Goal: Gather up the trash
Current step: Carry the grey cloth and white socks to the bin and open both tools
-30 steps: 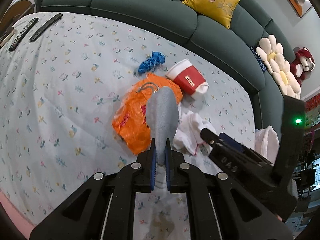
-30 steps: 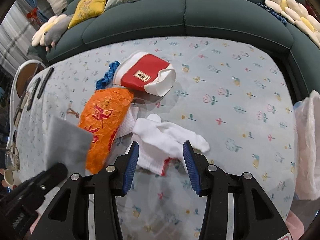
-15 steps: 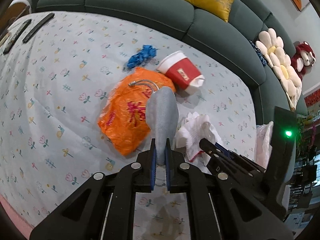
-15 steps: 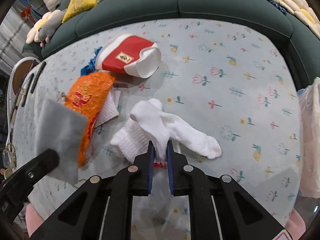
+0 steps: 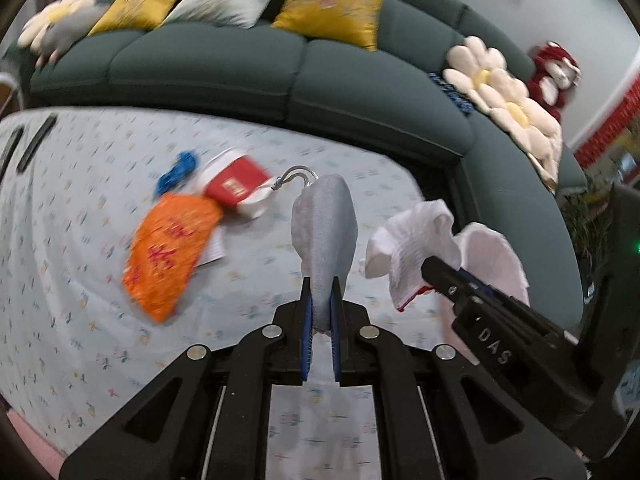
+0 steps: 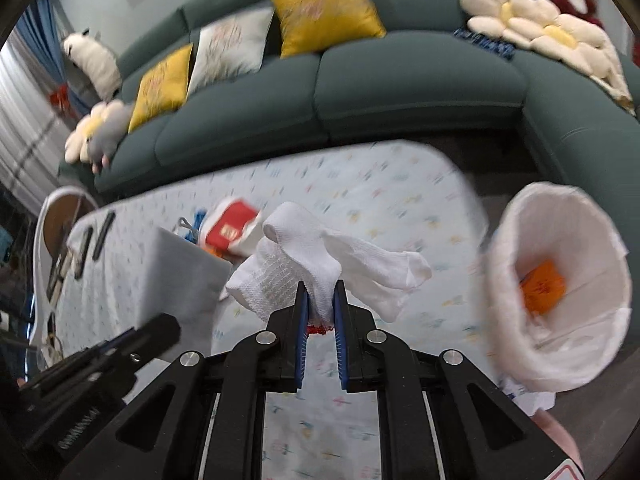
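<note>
My left gripper (image 5: 320,304) is shut on a grey face mask (image 5: 324,224), held up above the flowered table (image 5: 72,280). My right gripper (image 6: 321,300) is shut on a white sock (image 6: 304,256) and holds it in the air; the sock also shows in the left wrist view (image 5: 412,240). A white-lined trash bin (image 6: 560,292) with an orange scrap inside stands at the right of the table. An orange bag (image 5: 172,248), a red and white cup (image 5: 236,188) and a blue scrap (image 5: 178,172) lie on the table.
A dark green sofa (image 5: 240,68) with yellow and white cushions curves behind and to the right of the table. Remote controls (image 6: 96,236) lie at the table's far left. Flower cushions (image 6: 540,36) sit on the sofa's right arm.
My right gripper shut on the white sock and lifted it off the table. Both grippers rose and swung right towards the bin. The mask stays in my left gripper.
</note>
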`<state>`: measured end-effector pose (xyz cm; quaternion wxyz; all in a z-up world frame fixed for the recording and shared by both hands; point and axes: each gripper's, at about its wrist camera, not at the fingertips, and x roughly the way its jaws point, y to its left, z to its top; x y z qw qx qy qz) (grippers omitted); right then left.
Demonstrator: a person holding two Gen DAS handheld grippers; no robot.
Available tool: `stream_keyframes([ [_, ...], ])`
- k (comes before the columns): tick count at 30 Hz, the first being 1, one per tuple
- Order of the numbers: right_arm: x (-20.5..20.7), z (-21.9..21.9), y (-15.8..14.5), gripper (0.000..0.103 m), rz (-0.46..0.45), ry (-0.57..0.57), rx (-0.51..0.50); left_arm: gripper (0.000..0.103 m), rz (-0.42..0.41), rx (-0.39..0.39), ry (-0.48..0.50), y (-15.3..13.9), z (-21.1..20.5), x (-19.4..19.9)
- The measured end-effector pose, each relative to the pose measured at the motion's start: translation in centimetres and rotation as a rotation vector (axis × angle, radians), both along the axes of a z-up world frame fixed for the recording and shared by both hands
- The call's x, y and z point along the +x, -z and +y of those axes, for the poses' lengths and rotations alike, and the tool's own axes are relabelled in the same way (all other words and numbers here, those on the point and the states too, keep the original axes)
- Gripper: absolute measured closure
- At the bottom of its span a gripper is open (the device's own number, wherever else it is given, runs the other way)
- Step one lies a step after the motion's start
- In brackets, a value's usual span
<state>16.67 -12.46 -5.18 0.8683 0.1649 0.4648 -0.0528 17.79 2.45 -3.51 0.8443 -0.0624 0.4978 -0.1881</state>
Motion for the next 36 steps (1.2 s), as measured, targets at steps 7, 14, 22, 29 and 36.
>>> stream_keyframes([
  [7,-3.1,-5.9,-3.7,0.092,-0.081,0.087,-0.015,0.096,-0.060,0.002,0.098,-2.7,-6.0,-1.6],
  [14,-6.7,-11.5,-4.8,0.092,-0.112,0.186,-0.018,0.096,-0.102,0.018,0.205,-4.1,-12.4,-3.4],
  [22,-10.0,-17.0,-4.2,0.092,-0.110,0.282,-0.013,0.096,-0.123,0.030,0.335,-4.1,-19.3,-5.2],
  [29,-11.9,-21.0,-2.6,0.092,-0.090,0.360,0.003,0.095,-0.126,0.027,0.425,-3.6,-24.1,-5.6],
  [36,-12.6,-23.1,-1.4,0.092,-0.077,0.395,0.014,0.064,-0.116,0.038,0.407,-3.0,-26.3,-5.1],
])
